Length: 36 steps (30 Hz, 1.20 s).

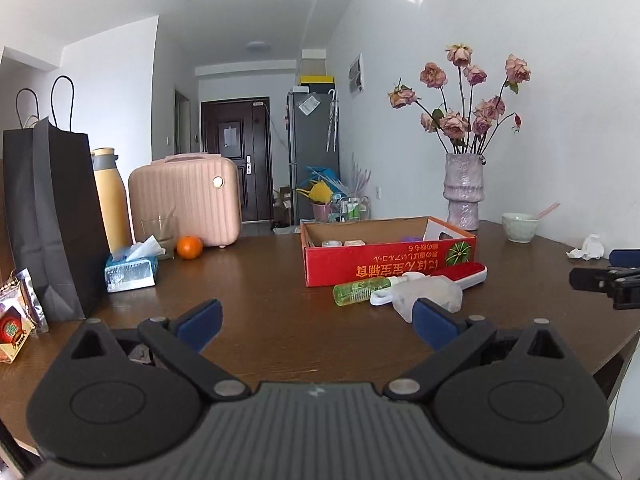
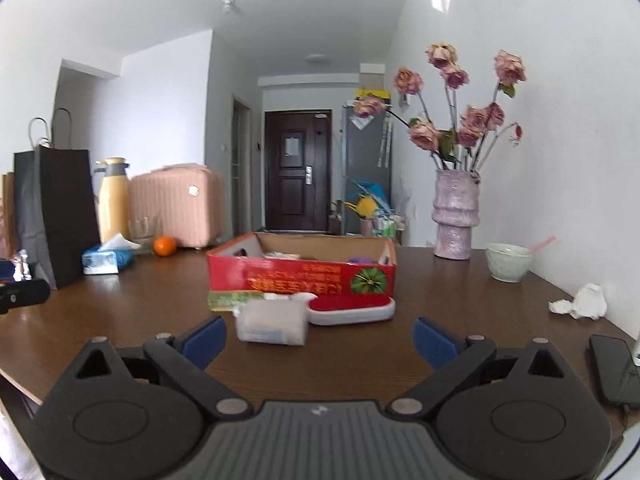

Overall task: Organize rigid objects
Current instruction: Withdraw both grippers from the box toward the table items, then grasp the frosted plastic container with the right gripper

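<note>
The dark wooden table carries everything, and the largest task thing on it is the red cardboard box, open at the top, standing toward the far middle with small items inside that are too small to name. Both tools hover low over the near edge. The left gripper has its jaws spread wide with nothing between the blue pads; bare tabletop shows in the gap. The right gripper is likewise spread wide and empty, touching nothing. Just in front of the box, touching its near wall, lies a red and white lint brush; beside it are a green spray bottle lying on its side and a translucent plastic container. In the left wrist view these sit ahead and to the right of the jaws, the container just past the right pad; in the right wrist view the container lies ahead between the pads, nearer the left one, clearly apart from both.
</note>
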Available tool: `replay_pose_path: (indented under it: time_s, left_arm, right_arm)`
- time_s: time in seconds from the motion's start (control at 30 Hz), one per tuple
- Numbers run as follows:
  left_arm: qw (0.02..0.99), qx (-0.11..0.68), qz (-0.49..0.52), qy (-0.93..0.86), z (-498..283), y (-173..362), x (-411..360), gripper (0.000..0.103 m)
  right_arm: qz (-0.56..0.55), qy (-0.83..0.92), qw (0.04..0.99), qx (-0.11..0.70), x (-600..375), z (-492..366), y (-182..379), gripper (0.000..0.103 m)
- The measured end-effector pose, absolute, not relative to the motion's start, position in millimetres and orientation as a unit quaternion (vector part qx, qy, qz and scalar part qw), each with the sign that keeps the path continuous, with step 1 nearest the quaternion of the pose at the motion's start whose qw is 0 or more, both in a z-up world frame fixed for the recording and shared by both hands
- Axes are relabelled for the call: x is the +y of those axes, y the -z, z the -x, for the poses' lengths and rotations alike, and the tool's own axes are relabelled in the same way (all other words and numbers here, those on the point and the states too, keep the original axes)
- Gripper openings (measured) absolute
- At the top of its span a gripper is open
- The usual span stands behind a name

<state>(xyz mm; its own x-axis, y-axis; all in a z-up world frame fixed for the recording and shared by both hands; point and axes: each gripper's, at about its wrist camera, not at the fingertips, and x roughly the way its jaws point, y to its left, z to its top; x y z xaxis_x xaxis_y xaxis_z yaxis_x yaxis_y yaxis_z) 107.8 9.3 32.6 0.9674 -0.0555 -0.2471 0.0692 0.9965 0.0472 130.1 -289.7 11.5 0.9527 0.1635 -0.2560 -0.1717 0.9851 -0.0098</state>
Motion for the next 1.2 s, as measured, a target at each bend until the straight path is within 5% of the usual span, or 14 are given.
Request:
replay_pose_path:
  time_s: [0.67, 0.9, 1.03, 1.2]
  left_arm:
    - [0.977, 0.2, 0.003, 0.077, -214.5, -11.4, -2.7, 0.1]
    - [0.956, 0.266, 0.05, 0.11, -316.5, 3.9, -20.0, 0.064]
    - [0.944, 0.298, 0.072, 0.121, -351.3, 14.5, -29.9, 0.055]
    - [0.912, 0.326, 0.162, 0.188, -358.0, 28.1, -28.2, 0.043]
  right_arm:
    - [-0.006, -0.075, 0.978, 0.193, -293.5, -207.3, 12.7, 0.098]
    - [-0.045, -0.101, 0.961, 0.254, -302.2, -291.6, 20.2, 0.067]
    - [-0.047, -0.095, 0.957, 0.269, -302.3, -333.7, 23.9, 0.061]
    - [-0.167, -0.202, 0.913, 0.314, -306.6, -367.4, 35.7, 0.04]
